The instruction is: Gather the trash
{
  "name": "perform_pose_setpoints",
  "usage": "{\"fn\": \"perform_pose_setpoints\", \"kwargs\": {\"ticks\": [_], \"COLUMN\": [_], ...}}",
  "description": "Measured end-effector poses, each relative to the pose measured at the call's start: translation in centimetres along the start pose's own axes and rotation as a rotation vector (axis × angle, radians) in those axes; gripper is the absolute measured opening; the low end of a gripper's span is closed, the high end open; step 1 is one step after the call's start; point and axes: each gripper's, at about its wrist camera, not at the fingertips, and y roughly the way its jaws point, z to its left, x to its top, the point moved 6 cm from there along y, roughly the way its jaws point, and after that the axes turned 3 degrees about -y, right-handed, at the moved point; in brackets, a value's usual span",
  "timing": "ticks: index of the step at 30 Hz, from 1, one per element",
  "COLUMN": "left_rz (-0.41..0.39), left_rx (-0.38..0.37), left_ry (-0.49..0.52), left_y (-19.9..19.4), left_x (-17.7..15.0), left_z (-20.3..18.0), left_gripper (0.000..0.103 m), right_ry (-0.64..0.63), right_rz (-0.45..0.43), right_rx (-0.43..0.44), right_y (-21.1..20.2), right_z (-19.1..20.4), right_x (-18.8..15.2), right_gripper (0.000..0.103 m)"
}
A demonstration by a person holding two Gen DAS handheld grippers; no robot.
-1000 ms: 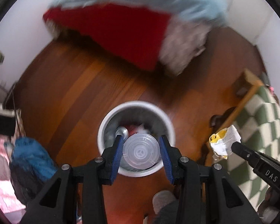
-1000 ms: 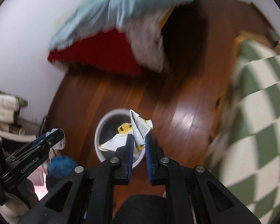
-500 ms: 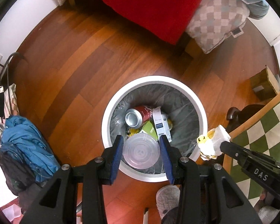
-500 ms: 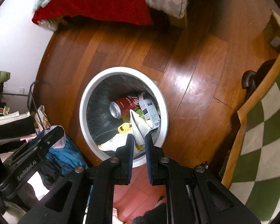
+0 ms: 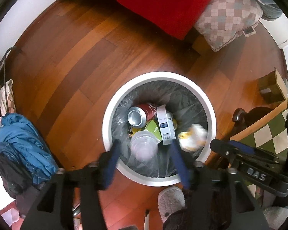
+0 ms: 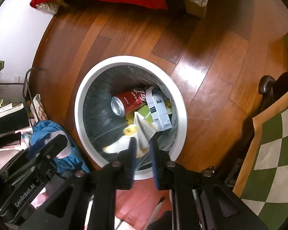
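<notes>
A white round trash bin with a plastic liner stands on the wood floor, also in the right wrist view. In it lie a red soda can, a white carton and a green packet. My left gripper is open above the bin; the clear plastic lid is loose between its fingers, dropping into the bin. My right gripper has opened slightly; the crumpled white and yellow wrapper sits loose between its fingers over the bin, blurred in the left wrist view.
A red blanket and a checked pillow hang from the bed behind the bin. A blue jacket lies left. A table with a green checked cloth is right, a cardboard box beyond. A slippered foot is near the bin.
Both grippers moved over the bin. My left gripper opened wide and let go of the clear lid. My right gripper's fingers parted and the wrapper began to fall.
</notes>
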Motion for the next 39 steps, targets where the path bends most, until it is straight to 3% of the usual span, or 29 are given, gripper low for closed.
{"fn": "perform_pose_setpoints", "kwargs": {"ticks": [1,2,4,8,15,22,33,39], "left_rz": [-0.009,-0.017,-0.026,-0.067,-0.163,-0.232,-0.403,-0.463], "left_rx": [0.002,0.005,0.012,0.024,0.048,0.048,-0.039,-0.094], "left_ry": [-0.002,-0.004,-0.007,-0.004,0.013,0.030,0.077,0.104], "left_y": [-0.4,-0.8,-1.6,-4.0,-8.7,-14.2,-27.6,-33.0], "left_x": [0.0,-0.1,-0.3,-1.1,-3.3,-6.4,-12.4,-15.4], "left_z": [0.1,0.2,0.4,0.9,1.1,0.8,-0.8,-1.4], "left_gripper": [0.077,0.088,0.092,0.093,0.099,0.099,0.099,0.099], "right_ry": [0.005,0.005,-0.004,-0.034,-0.073,-0.113,-0.171,-0.216], "right_rz": [-0.013,-0.023,-0.037,-0.083,-0.196,-0.290,-0.444,-0.515], "right_rx": [-0.007,-0.006,-0.025,-0.093,-0.160,-0.155,-0.038,0.034], "right_y": [-0.3,-0.7,-1.6,-4.3,-10.9,-17.6,-29.8,-36.0], "right_z": [-0.1,-0.2,-0.3,-0.5,-0.3,0.9,3.4,5.0], "right_x": [-0.1,-0.2,-0.5,-1.7,-4.8,-9.2,-18.6,-23.8], "right_gripper": [0.062,0.071,0.071,0.103,0.103,0.103,0.103,0.103]}}
